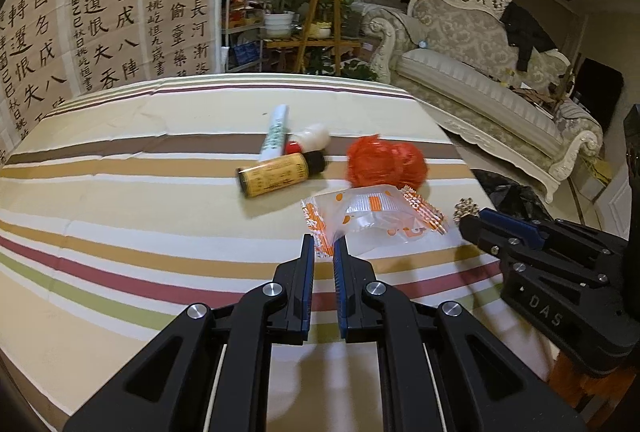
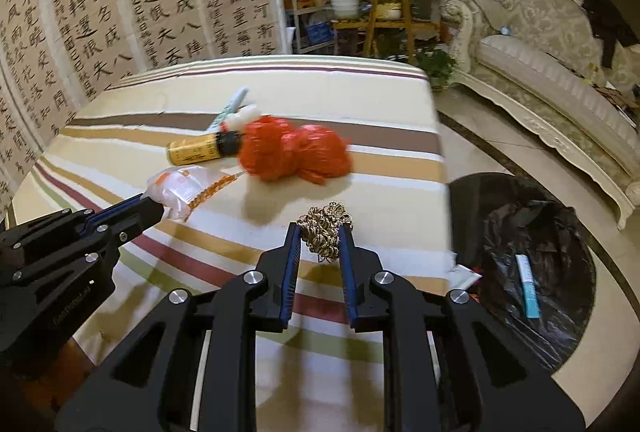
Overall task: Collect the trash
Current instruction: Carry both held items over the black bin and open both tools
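Left wrist view
Left gripper (image 1: 323, 238): jaws nearly together, pinching the near edge of a clear wrapper with orange print (image 1: 376, 218)
Wrapper: spread out ahead of the fingertips, toward the right edge of the table, its far side close to the red bag
Table (image 1: 120, 232): covered in a striped cloth of cream, tan, brown, maroon and green bands
Red plastic bag (image 1: 386, 162): crumpled, just beyond the wrapper, near the right edge
Yellow bottle (image 1: 276, 174): lying on its side with a black cap, left of the red bag
White tube (image 1: 275, 132): lying behind the yellow bottle, beside a small white bottle with a red cap (image 1: 310, 138)
Right gripper (image 1: 476, 222): enters from the right edge, tips closed on a gold-and-black wad (image 1: 466, 210)

Right wrist view
Right gripper (image 2: 322, 232): pads pressed on both sides of the gold-and-black wad (image 2: 326, 234), gripping it over the table near the right edge
Left gripper (image 2: 160, 206): at the left, clamped on the clear wrapper (image 2: 180, 192)
Red plastic bag (image 2: 294, 152): beyond the wad, with the yellow bottle (image 2: 196, 150) to its left
Trash bin (image 2: 532, 260): on the floor just off the table's right edge, lined with a black bag, a blue-and-white tube (image 2: 528, 286) lying inside
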